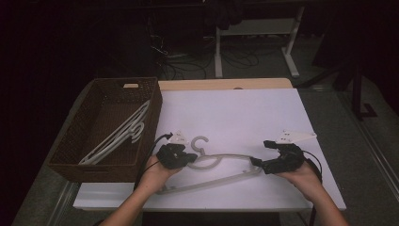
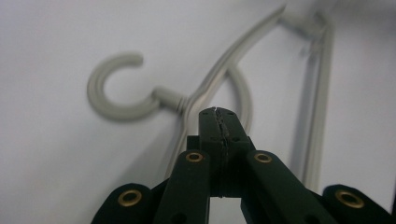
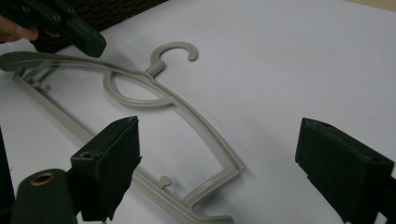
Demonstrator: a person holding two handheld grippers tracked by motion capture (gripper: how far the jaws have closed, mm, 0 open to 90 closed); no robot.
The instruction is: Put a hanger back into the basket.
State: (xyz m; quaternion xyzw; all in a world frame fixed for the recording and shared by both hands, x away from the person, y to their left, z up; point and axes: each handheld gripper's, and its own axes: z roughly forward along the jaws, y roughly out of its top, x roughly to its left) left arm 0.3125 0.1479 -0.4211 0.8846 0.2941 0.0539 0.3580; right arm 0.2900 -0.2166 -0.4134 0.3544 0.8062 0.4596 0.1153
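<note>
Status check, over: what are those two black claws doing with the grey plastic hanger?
Left gripper shut, tips beside grey plastic coat hanger, no grip seen. Right gripper open over hanger's end. Brown wicker basket alongside, not blocking.

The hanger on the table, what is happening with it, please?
A person works on a grey hanger lying flat on the white table with a gripper in each hand. The left gripper is shut, its tip just above the hanger's shoulder. The right gripper is open at the hanger's other end. More hangers lie in the wicker basket.
</note>
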